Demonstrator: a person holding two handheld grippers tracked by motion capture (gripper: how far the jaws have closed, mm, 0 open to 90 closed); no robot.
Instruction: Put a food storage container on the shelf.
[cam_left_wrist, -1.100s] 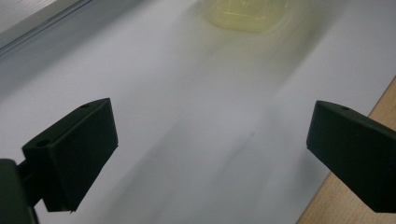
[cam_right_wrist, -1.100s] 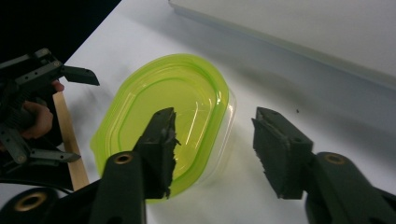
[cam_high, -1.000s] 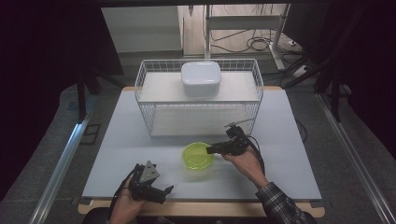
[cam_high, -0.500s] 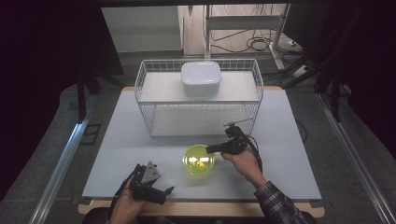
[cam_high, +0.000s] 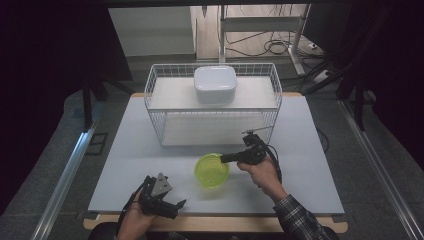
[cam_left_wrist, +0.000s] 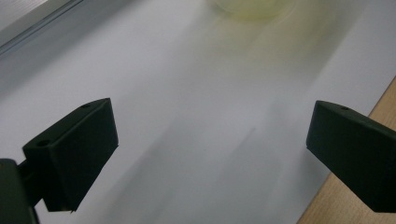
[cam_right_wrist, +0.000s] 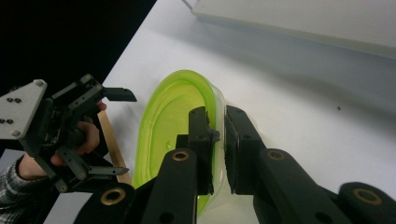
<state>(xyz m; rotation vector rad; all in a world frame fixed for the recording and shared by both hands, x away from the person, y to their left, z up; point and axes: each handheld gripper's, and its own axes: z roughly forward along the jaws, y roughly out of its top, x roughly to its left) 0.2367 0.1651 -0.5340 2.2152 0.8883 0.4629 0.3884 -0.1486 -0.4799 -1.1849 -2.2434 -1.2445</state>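
Two black jaws of the right claw (cam_right_wrist: 215, 135) are pinched on the rim of the green bowl (cam_high: 211, 170), one jaw inside the wall and one outside, as the right gripper view shows close up. From above, that claw (cam_high: 226, 158) reaches in from the bowl's right side, lying nearly level with the counter (cam_high: 310, 165), its cable looping back over the right hand (cam_high: 257, 170). The forearm behind it, in a plaid sleeve (cam_high: 295, 215), runs away from the bowl toward the counter's near edge.

Near the bowl's left side and closer to the edge, the left claw (cam_high: 181, 205) is held low by the left hand (cam_high: 132, 220), its grey three-cornered plate up, its tips aimed toward the bowl. Its jaws stand wide apart with nothing between them; in the left gripper view (cam_left_wrist: 210, 154) only bare counter lies there, with the bowl a blur at the top.

Beyond the bowl stands a white wire basket (cam_high: 155, 107), with a white lidded box (cam_high: 215, 84) on top of it. No writing on any of them can be read.
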